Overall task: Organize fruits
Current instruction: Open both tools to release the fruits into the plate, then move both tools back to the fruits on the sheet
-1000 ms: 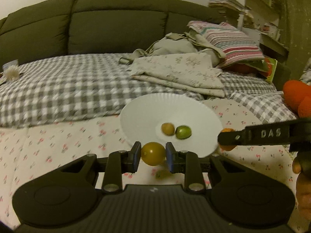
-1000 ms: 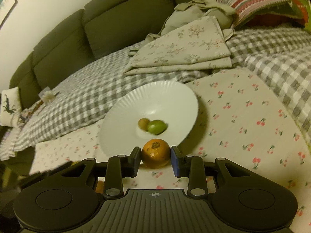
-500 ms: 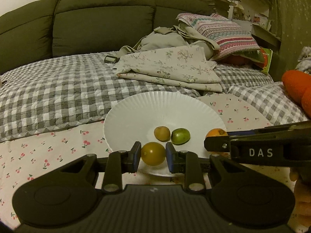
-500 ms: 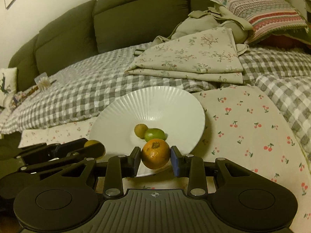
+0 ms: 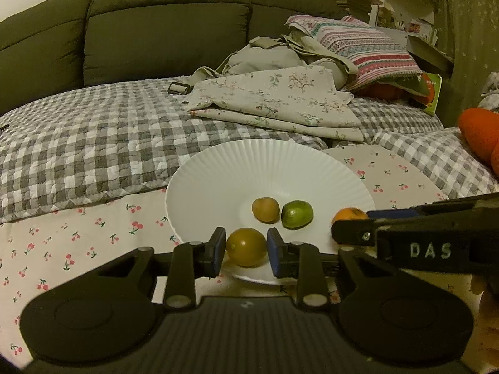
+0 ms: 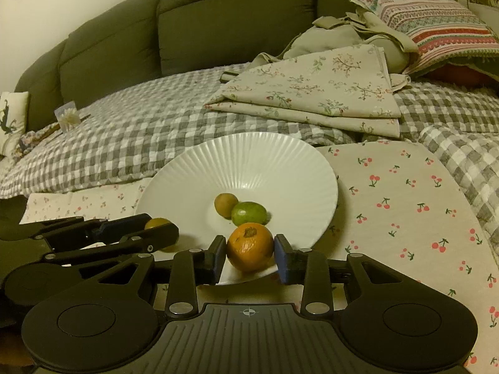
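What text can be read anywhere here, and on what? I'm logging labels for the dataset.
"DAS": white letters on the right gripper, seen from the left wrist view.
Green book cover beside the pillow: print too small to read.
Shelf books: spines too blurred to read.

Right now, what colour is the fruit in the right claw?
Orange, clearest in the right wrist view.
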The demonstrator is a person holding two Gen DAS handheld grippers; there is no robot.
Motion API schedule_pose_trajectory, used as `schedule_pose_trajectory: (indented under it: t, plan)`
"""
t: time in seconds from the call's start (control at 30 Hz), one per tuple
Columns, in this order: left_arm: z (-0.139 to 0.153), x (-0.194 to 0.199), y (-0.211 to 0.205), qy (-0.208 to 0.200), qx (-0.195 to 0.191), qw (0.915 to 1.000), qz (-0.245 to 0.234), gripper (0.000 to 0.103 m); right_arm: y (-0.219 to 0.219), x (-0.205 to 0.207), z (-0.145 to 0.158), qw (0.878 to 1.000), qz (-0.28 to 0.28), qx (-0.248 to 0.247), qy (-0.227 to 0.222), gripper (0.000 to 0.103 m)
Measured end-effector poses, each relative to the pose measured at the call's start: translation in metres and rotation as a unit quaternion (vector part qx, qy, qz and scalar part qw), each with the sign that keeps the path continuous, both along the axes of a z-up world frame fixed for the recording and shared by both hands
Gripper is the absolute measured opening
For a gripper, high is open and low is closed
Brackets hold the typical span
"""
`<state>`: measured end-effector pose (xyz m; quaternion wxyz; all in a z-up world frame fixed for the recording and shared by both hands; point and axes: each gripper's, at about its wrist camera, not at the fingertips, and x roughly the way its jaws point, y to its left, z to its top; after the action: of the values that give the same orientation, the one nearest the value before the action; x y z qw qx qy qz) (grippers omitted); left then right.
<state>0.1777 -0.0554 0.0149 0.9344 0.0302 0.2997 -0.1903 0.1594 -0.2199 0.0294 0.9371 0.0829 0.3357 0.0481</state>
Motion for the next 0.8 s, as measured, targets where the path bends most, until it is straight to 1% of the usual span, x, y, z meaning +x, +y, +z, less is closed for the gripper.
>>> schedule_pose_trajectory:
  t: [0.07,0.13,0.43,0.6,0.73,0.8]
  plan:
    - [0.001,-0.001,0.001,-0.001,0.001,1.0,0.003,0.035,-0.003,-0.001,0.001,1.0,-0.007,0.005,0.0,0.036]
    - [0.003,-0.001,0.003,-0.001,-0.001,1.0,0.006,0.037,-0.006,-0.001,0.004,1.0,-0.014,0.015,-0.002,0.043]
    - [0.016,-0.011,0.021,0.009,-0.004,0.9996,0.027,0.037,-0.023,-0.004,0.018,0.997,-0.037,0.062,0.003,0.043]
    - [0.024,-0.022,0.035,0.022,-0.009,0.9987,0.044,0.037,-0.03,-0.012,0.031,0.995,-0.042,0.085,0.011,0.043]
    - [0.027,-0.036,0.046,0.037,0.001,0.9979,0.053,0.038,-0.033,-0.021,0.04,0.994,-0.04,0.101,0.013,0.043]
    - [0.028,-0.042,0.051,0.047,0.0,0.9972,0.059,0.038,-0.033,-0.027,0.043,0.994,-0.035,0.105,0.013,0.044]
